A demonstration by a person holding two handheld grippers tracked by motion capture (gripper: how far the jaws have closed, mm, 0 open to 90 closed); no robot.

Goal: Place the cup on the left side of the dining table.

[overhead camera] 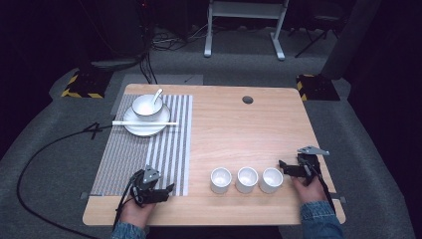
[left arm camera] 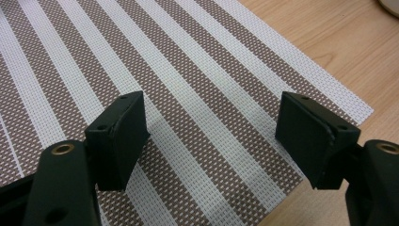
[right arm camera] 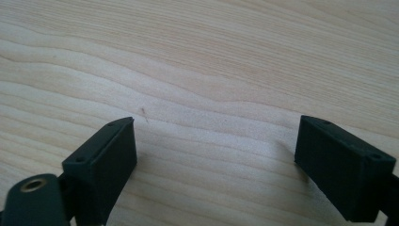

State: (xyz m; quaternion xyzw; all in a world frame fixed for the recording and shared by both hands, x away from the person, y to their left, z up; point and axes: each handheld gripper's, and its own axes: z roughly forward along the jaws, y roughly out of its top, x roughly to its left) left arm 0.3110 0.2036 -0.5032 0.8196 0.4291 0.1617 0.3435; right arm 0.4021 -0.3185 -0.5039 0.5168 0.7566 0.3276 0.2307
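High view first: a wooden table (overhead camera: 239, 134) carries a striped placemat (overhead camera: 164, 154) on its left half. At the mat's far end a white bowl (overhead camera: 147, 108) with a spoon (overhead camera: 157, 94) in it sits on a white plate (overhead camera: 144, 128), and a pair of white chopsticks (overhead camera: 144, 123) lies across the plate's near side. Three white cups (overhead camera: 246, 179) stand in a row near the front edge, right of the mat, close together. The left gripper (overhead camera: 166, 191) rests at the mat's near right corner, held by a hand in a denim sleeve. The right gripper (overhead camera: 283, 167) lies just right of the rightmost cup. From the left gripper view, the jaws stand wide apart over the striped weave, holding nothing. The right gripper view shows its jaws equally wide over bare wood.
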